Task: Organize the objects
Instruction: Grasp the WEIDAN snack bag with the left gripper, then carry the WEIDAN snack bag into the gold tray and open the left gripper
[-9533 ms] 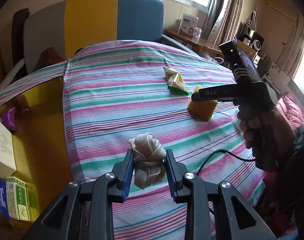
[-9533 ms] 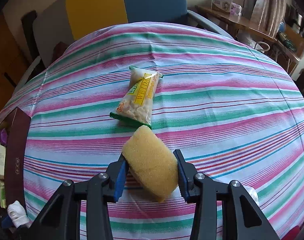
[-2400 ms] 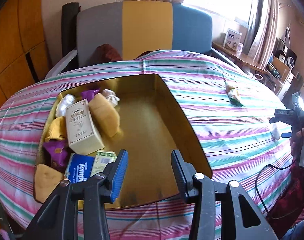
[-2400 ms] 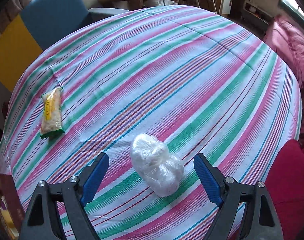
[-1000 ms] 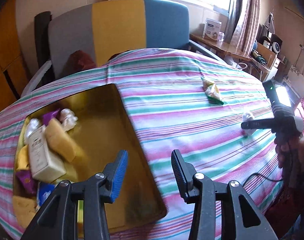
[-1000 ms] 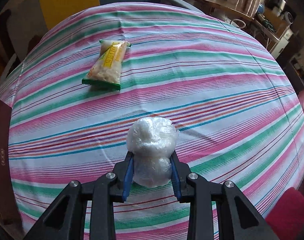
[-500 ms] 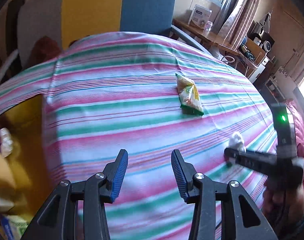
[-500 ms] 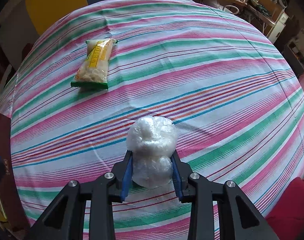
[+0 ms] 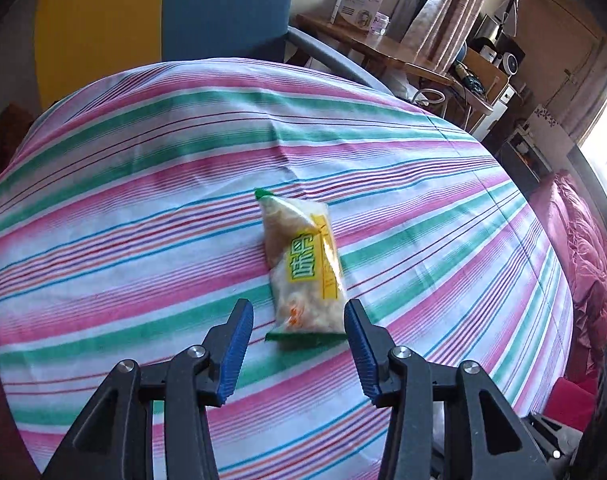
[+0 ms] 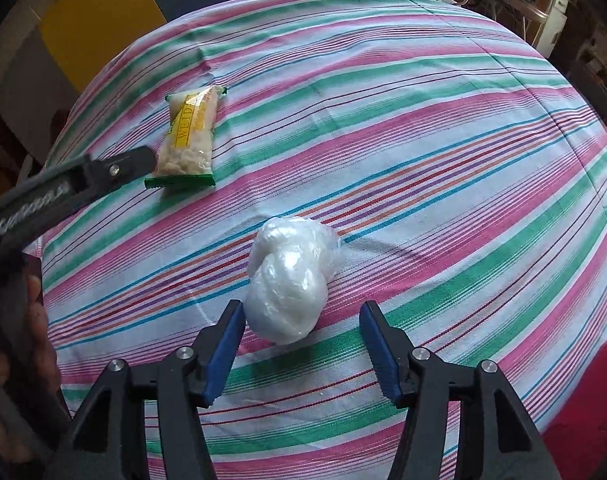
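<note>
The snack packet point(image 10: 190, 139) on the striped cloth carries "WEIDA" in green capitals on its yellow label, seen from the right wrist; from the left wrist the same label point(image 9: 308, 261) shows green Chinese characters. White lettering runs along the left claw point(image 10: 141, 166), too blurred to read.
</note>
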The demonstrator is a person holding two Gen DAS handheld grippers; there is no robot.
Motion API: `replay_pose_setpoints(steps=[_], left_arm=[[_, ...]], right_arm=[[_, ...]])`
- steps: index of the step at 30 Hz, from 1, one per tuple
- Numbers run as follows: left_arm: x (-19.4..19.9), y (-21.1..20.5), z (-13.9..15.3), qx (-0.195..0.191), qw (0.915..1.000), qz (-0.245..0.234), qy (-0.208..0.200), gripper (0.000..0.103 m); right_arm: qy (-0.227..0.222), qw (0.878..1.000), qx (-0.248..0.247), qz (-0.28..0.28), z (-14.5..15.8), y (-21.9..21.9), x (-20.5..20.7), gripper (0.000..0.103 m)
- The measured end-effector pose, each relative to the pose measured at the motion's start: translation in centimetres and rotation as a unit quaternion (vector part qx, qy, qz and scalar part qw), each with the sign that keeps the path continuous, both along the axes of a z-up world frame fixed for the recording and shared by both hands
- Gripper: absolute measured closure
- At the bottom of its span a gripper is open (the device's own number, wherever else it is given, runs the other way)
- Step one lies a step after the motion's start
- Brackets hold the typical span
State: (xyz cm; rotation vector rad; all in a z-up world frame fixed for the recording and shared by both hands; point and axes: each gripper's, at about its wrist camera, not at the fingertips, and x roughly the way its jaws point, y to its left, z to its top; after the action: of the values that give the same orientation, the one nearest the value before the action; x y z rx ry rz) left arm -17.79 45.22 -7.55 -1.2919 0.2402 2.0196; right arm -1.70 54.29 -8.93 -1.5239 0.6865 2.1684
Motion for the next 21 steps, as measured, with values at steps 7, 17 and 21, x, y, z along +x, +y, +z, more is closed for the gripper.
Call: replay_pose_setpoints(steps=[7,17,21], left_arm=[[-2.7,4.4,-2.9,-0.048,0.9987,-0.003,0.012,0.054],[0.7,-2.7,-2.8,-0.041,0.9989,0.007,0.024,0.063],[3.8,-7.3,-2.5,-0.044,0.9986,0.023,0.02,0.063]], right_arm=[[-0.003,1.0,0.006,0.003,0.0,-0.4,0.0,0.043],[-0.012,0.999,0.03,0.001,0.2,-0.6,-0.1,0.062],[0.005,1.0,0.0,-0.017,0.5,-0.2,0.5,0.055]])
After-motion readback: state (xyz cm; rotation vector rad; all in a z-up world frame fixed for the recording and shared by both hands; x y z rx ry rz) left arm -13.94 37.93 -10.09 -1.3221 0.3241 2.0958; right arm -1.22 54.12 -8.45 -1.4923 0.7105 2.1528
